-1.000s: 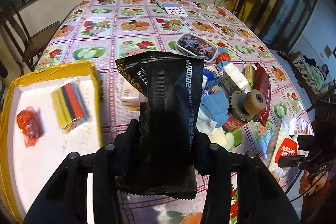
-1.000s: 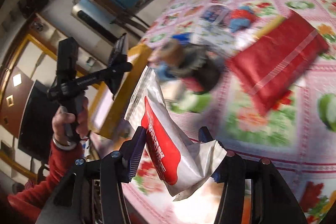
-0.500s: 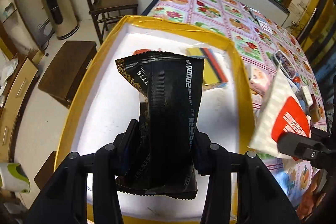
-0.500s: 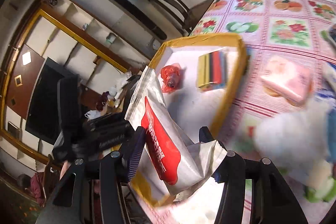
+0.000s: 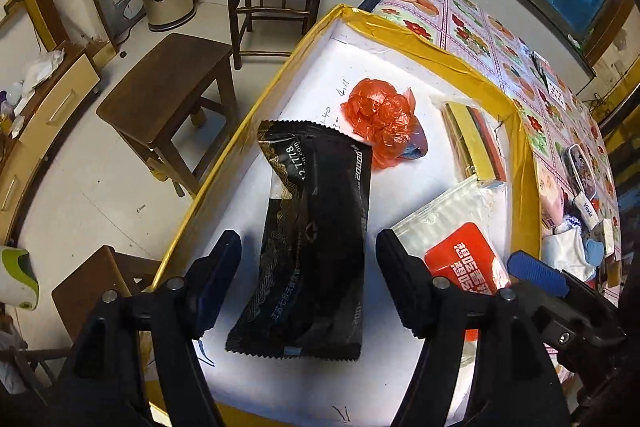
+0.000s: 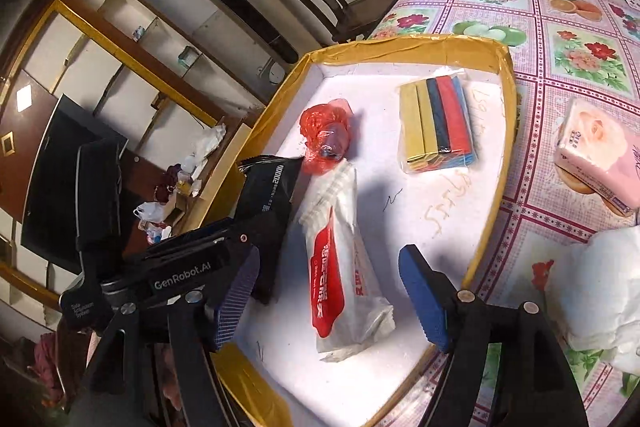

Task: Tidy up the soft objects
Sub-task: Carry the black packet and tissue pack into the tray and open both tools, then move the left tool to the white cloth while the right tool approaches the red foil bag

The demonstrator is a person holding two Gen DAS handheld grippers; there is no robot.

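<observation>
Inside the yellow-rimmed tray [image 6: 496,163] four soft things lie so far: black pouch [image 5: 316,239], red bag [image 6: 326,131], white-red pack [image 6: 340,267], coloured bundle [image 6: 436,123]. Left hand-held gripper [image 5: 308,263] gapes wide around the pouch, not touching it. Right hand-held gripper [image 6: 328,291] is wide too, holding nothing. Tissues [image 6: 600,151] and more wait on the counter [image 6: 560,39], so I'd say roughly halfway.

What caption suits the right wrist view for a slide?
Open right gripper above a white-and-red packet lying in the yellow-rimmed tray.
</observation>
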